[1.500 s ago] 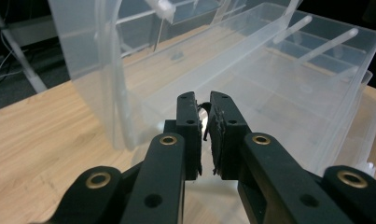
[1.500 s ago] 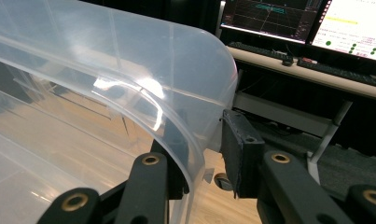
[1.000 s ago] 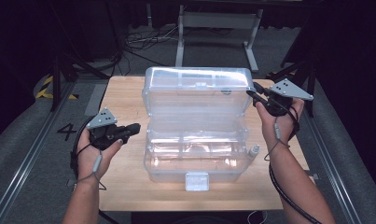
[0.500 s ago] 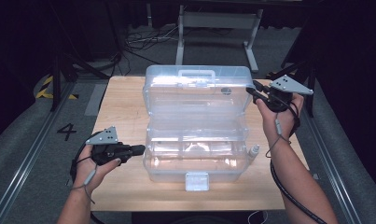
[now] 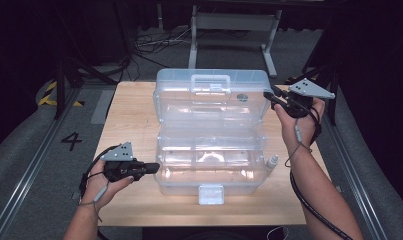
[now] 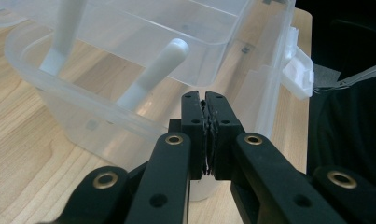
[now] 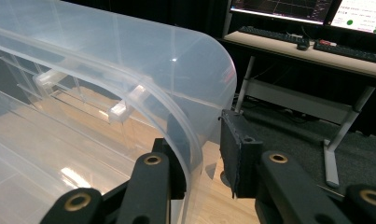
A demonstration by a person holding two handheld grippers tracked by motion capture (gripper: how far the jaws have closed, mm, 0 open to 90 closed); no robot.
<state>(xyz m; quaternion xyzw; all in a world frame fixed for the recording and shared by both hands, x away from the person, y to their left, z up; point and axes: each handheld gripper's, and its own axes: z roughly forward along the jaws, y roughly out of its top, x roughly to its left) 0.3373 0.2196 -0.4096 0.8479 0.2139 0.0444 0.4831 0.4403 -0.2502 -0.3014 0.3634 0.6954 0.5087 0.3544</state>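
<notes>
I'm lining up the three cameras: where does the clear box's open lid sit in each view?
High view: lid at upper centre, laid back behind the base.
Left gripper view: not in it, as far as I can tell.
Right gripper view: its curved rim between the jaws.
Shared landmark: wooden table.

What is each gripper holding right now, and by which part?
Left gripper is shut on nothing beside the clear box. Right gripper straddles the lid rim at its corner; pads visibly not pressing.
</notes>
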